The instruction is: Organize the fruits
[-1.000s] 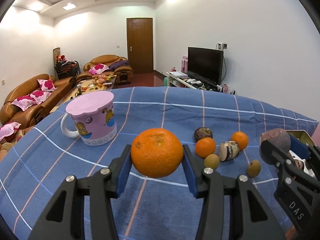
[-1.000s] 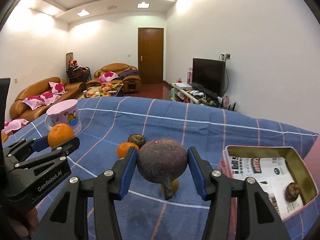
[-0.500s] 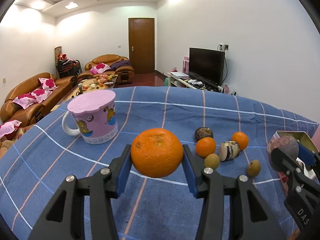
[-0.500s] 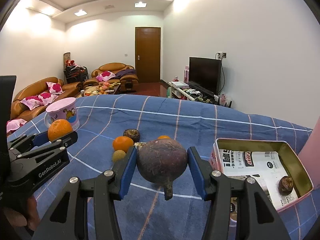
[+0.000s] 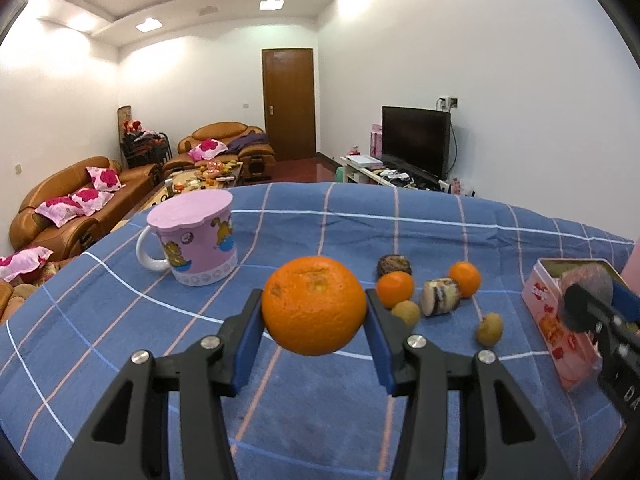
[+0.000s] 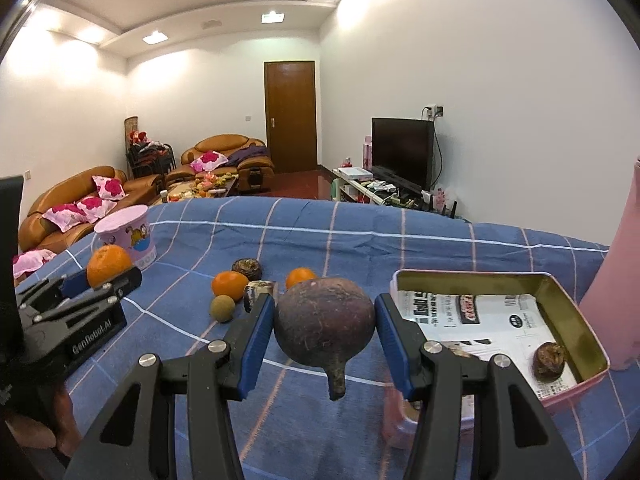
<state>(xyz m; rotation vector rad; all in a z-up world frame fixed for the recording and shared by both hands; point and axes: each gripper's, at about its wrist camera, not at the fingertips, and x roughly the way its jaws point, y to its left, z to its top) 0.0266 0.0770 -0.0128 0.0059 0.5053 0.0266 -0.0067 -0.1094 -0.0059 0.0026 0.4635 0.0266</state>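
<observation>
My left gripper (image 5: 314, 330) is shut on a large orange (image 5: 314, 306), held above the blue checked cloth. In the right wrist view that orange (image 6: 108, 265) shows at the left. My right gripper (image 6: 325, 330) is shut on a dark purple round fruit (image 6: 325, 326) with a stalk pointing down, held just left of the pink tin (image 6: 576, 390). The tin (image 5: 554, 322) is open, lined with printed paper, and holds one dark fruit (image 6: 550, 360). Loose on the cloth lie two small oranges (image 5: 395, 289) (image 5: 464, 279), a dark fruit (image 5: 394, 266), a cut piece (image 5: 442, 302) and two small brown fruits (image 5: 406, 314) (image 5: 489, 329).
A pink lidded mug (image 5: 196, 242) stands on the cloth at the left. A tall pink object (image 6: 618, 280) rises at the right, beside the tin. Beyond the cloth are brown sofas (image 5: 76, 208), a TV (image 5: 416, 140) and a door (image 5: 288, 104).
Both grippers have shifted right with their fruits. The dark purple fruit now hangs closer to the tin, and the tin shows more fully in the left wrist view.
</observation>
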